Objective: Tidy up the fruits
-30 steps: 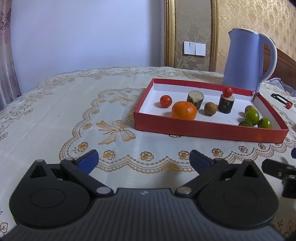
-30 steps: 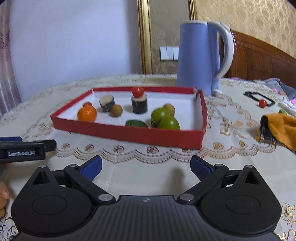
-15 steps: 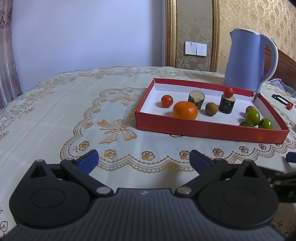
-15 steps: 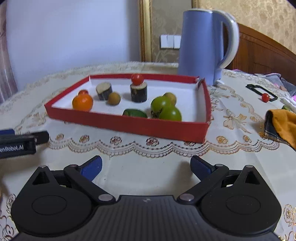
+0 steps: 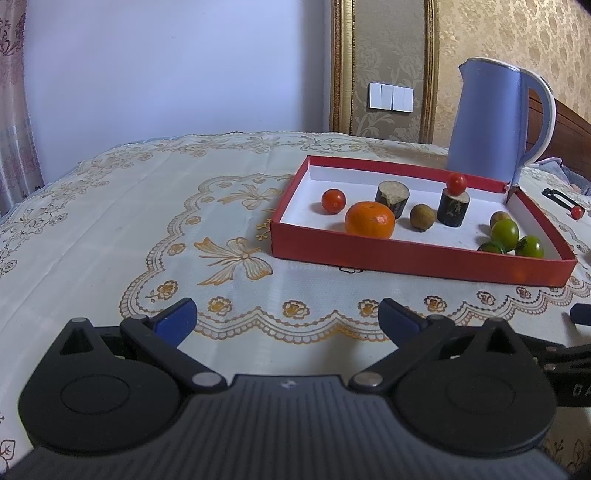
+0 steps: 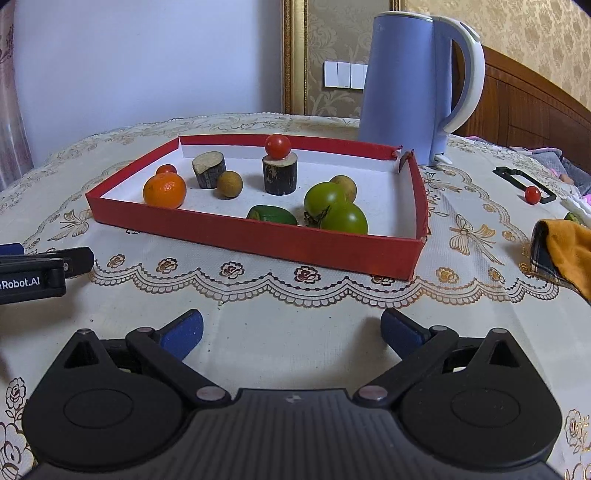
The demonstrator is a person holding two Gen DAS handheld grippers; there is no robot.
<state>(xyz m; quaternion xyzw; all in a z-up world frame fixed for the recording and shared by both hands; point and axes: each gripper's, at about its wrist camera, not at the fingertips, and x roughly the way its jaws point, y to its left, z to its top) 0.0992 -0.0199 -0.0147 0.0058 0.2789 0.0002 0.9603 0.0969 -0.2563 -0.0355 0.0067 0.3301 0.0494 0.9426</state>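
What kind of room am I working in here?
Probably a bedroom at home: a wooden headboard behind the table, patterned wallpaper, a lace tablecloth and an electric kettle.

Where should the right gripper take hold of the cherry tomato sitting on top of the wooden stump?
Grip the cherry tomato across its widest middle, coming from above. It is round, perched clear on the stump, so the right gripper, jaws open, has free sides.

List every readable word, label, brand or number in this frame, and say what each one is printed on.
"Robot.AI": white print on the black body of the left gripper, seen in the right wrist view; its start is cut off by the frame edge.
"DA": white letters on the right gripper at the left wrist view's edge; the rest is cut off.
Kettle, red tray, wall switch: no readable text.
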